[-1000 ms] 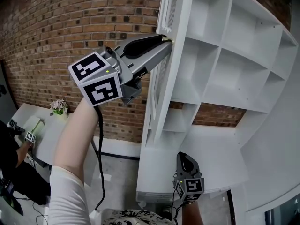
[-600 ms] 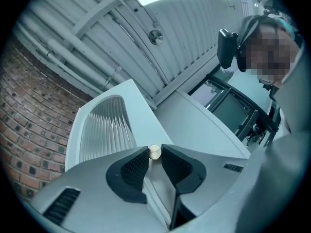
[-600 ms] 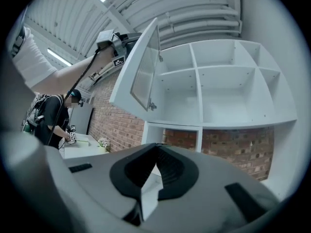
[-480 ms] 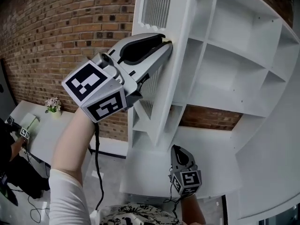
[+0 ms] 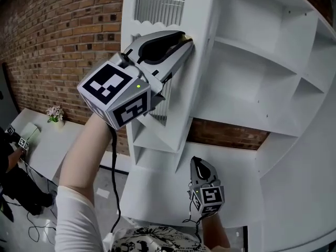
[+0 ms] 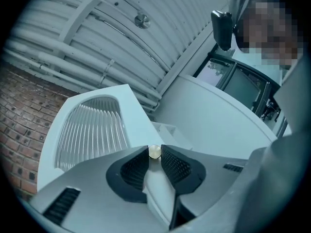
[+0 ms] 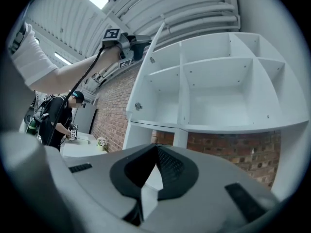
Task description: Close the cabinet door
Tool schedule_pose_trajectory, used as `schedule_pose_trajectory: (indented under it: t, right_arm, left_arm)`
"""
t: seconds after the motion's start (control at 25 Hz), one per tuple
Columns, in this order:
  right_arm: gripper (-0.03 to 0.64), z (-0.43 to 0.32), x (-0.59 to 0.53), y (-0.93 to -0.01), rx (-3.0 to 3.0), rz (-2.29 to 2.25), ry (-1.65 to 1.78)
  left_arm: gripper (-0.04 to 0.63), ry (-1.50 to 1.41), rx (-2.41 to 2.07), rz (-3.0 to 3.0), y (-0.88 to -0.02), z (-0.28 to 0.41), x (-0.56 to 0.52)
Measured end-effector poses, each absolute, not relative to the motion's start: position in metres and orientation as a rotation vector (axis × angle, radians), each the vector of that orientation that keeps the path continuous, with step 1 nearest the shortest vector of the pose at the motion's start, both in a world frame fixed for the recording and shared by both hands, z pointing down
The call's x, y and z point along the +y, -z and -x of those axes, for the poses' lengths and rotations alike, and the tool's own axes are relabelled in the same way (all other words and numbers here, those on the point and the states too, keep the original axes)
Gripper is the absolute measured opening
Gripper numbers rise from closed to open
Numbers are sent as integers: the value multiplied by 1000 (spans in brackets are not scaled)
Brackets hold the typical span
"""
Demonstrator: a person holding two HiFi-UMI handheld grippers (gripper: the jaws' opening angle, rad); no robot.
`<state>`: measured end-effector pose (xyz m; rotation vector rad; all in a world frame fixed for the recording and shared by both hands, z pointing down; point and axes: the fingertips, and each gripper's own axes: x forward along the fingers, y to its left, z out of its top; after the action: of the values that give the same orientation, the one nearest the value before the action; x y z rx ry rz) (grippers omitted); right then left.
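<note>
The white cabinet door [image 5: 157, 88] has a ribbed glass panel [image 5: 160, 4] and stands open from the shelf cabinet [image 5: 247, 88]. My left gripper [image 5: 187, 39] is raised to the door's free edge and is shut on its small brass knob [image 6: 154, 152]. Both pads press on the knob, and the ribbed panel [image 6: 90, 130] lies just beyond them. My right gripper [image 5: 199, 163] hangs low in front of the cabinet's bottom shelf, shut and holding nothing. From the right gripper view, the tips [image 7: 156, 149] point at the open compartments [image 7: 218, 86], with the door edge [image 7: 146, 67] at their left.
A brick wall [image 5: 63, 41] runs behind and left of the cabinet. A white table [image 5: 47, 146] with a small flower pot [image 5: 54, 114] stands at lower left, with a person [image 7: 60, 115] working there. A black cable [image 5: 113, 177] hangs from my left gripper.
The door has swung with my left gripper on its knob, and its ribbed face now shows more in the head view. The right gripper has shifted slightly left and up.
</note>
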<state>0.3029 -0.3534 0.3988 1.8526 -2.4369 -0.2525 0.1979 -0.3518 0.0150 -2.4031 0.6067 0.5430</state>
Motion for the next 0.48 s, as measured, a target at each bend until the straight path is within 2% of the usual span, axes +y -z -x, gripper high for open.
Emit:
schedule_pose_trajectory:
  t: [0.48]
  right_arm:
    - [5,-363,-373,-401,-2476,-1803,272]
  left_arm:
    - [94,-504,832,2292,-15,-252,-404]
